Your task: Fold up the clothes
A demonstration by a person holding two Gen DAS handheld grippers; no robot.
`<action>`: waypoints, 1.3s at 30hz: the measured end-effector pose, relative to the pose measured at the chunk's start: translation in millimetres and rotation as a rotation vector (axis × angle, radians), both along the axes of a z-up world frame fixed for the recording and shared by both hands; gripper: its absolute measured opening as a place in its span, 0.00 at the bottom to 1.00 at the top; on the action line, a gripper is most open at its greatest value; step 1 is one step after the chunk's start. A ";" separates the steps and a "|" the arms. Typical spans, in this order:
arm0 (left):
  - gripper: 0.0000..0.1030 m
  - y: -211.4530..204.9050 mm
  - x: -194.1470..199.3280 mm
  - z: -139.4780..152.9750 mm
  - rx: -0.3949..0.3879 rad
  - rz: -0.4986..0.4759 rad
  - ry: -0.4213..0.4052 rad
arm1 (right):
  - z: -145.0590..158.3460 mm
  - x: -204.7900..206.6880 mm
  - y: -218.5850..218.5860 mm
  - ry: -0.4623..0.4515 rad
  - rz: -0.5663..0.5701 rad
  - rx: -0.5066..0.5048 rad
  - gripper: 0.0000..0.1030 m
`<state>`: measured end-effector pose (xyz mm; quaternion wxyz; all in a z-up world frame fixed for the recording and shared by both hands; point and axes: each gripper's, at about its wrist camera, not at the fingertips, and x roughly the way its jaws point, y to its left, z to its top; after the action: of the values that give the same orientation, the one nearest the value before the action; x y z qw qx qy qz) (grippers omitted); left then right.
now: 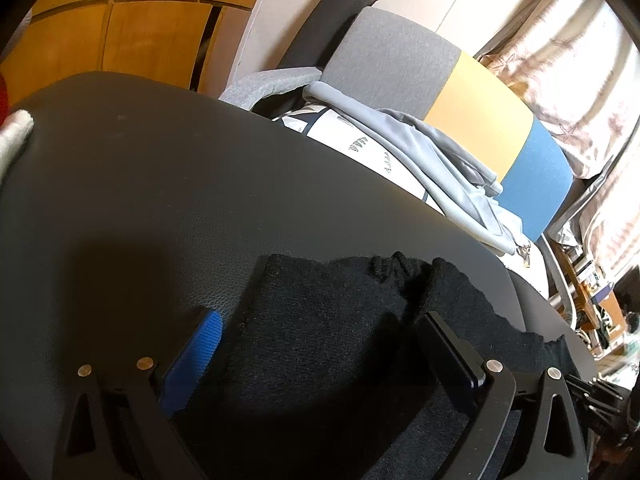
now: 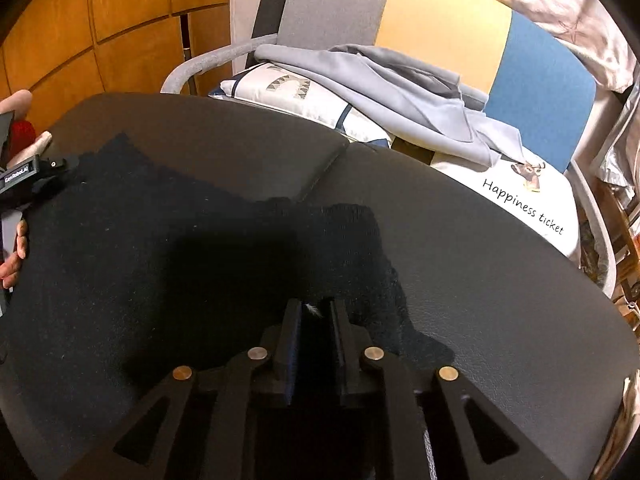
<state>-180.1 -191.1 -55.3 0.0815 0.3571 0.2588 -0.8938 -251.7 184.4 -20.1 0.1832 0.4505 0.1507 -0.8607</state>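
my left gripper [image 1: 320, 328] stands wide, low in the left wrist frame, its blue-padded finger [image 1: 198, 350] on one side of the black knit [image 1: 320, 340] and the dark finger on the other, so the cloth lies between them unpinched. the knit spreads flat over the black table [image 1: 160, 184], filling the lower middle of that frame and running off the lower right.

in the right wrist frame my right gripper [image 2: 315, 312] is narrow, its fingers nearly together on a fold of the knit [image 2: 160, 240] at lower centre, with a bit of white fluff between the tips. the knit stretches from there to the left edge, where my hand [image 2: 16, 252] holds the left gripper's body.

behind the table, in the upper right, a chair [image 2: 440, 28] with grey, yellow and blue panels carries a grey garment [image 2: 392, 92] on a white cushion [image 2: 520, 200].
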 end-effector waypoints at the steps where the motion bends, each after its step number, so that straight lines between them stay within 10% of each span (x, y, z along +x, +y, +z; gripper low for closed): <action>1: 0.96 -0.3 0.0 -0.1 0.002 0.000 0.001 | 0.2 -0.4 0.6 0.002 -0.008 -0.002 0.12; 6: 0.96 -1.3 -0.3 -0.7 0.009 -0.001 0.006 | 1.1 -2.2 3.5 0.009 -0.049 -0.011 0.00; 15: 0.97 -2.4 -1.0 -1.2 0.009 -0.002 0.006 | 34.0 -6.4 89.2 0.075 -0.360 -0.375 0.00; 19: 0.97 -3.0 -1.7 -1.2 0.008 -0.004 0.006 | 45.7 -5.4 96.4 0.042 -0.293 -0.440 0.01; 31: 0.97 -2.4 0.1 -1.6 0.018 -0.004 0.012 | -2.7 -0.3 -12.7 0.018 0.081 0.044 0.15; 39: 0.98 -3.2 0.4 -1.1 0.027 -0.005 0.017 | 2.8 -15.4 8.8 0.017 -0.059 -0.070 0.00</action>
<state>-179.8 -194.3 -56.4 0.0721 0.3513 0.2704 -0.8935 -267.1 193.2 -17.3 0.1721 0.4409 0.1085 -0.8742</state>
